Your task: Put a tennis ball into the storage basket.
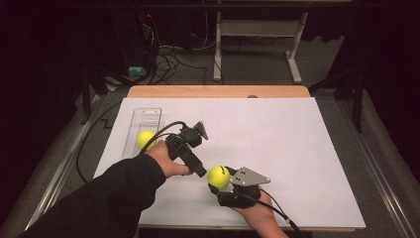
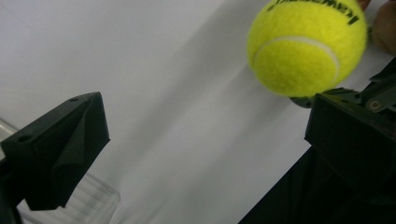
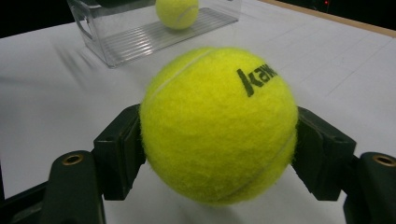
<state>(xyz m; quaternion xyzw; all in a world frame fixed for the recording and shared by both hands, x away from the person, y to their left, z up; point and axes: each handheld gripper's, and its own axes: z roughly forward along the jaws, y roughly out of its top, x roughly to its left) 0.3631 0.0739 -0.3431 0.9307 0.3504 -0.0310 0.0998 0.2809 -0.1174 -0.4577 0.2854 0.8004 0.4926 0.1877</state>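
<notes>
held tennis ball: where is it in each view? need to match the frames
High view: the held tennis ball sits low, just left of centre, in the right hand-held gripper.
Left gripper view: top right, beyond the open jaws of the left hand-held gripper.
Right gripper view: centre, clamped between the two jaws.
Shared landmark: the clear tray, with a second ball in it.

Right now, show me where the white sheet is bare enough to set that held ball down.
Free: the white sheet right of the right gripper, and the far strip toward the wooden edge. Crowded: the near-left, where the left gripper, the clear tray and the held tennis ball sit close together.
</notes>
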